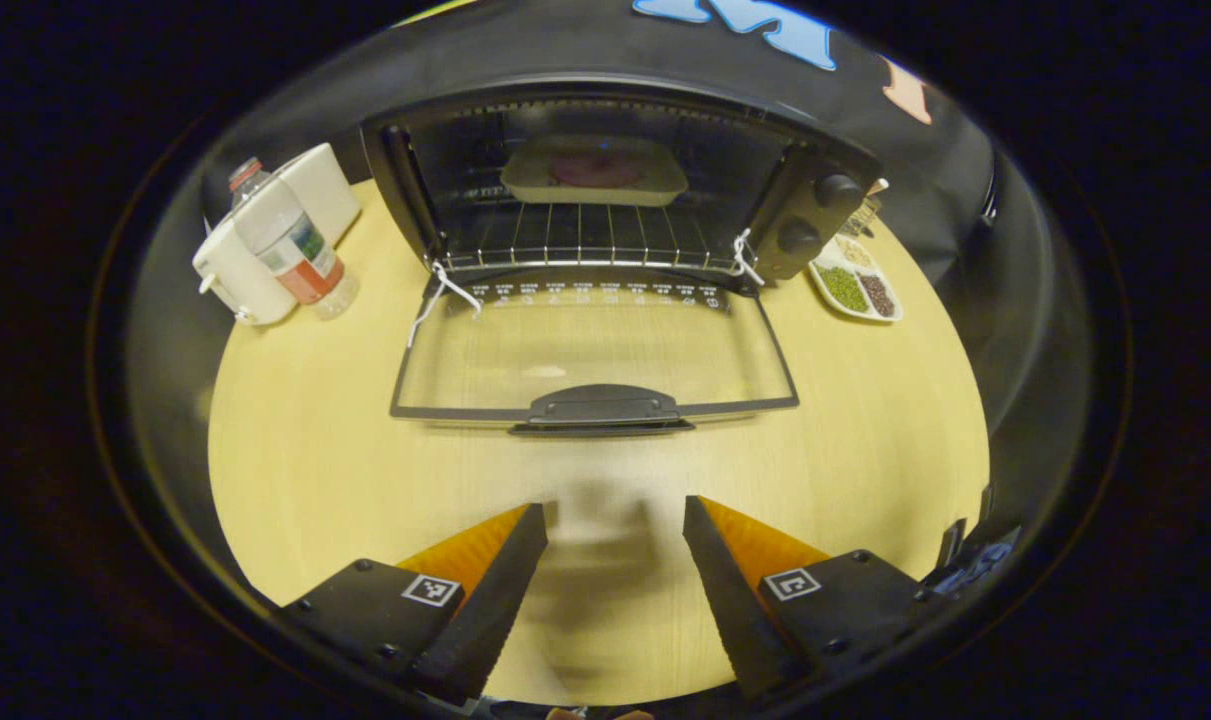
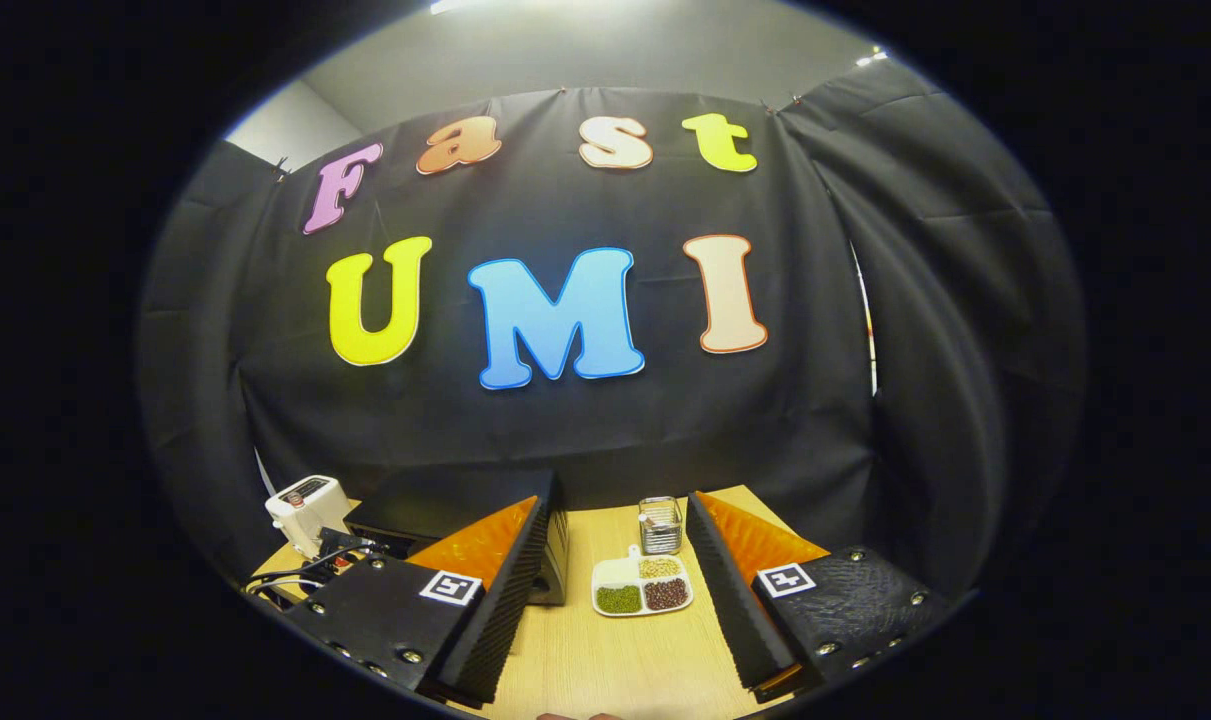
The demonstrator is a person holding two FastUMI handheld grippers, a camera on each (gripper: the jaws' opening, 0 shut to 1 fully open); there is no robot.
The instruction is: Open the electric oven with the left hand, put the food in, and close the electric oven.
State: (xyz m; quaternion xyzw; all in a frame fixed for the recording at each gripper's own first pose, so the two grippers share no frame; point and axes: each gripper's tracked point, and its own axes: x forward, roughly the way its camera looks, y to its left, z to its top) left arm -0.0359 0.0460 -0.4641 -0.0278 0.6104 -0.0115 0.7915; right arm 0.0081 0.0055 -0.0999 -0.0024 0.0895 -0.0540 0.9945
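Both grippers sit spread apart, gripping nothing: the left gripper [image 1: 615, 520] hovers over the wooden table [image 1: 305, 470], just short of the oven door [image 1: 595, 350], which lies flat open. Food [image 1: 595, 170] sits on the oven's [image 1: 605, 180] rack. Right gripper [image 2: 620, 560] points past a divided snack dish [image 2: 641, 586].
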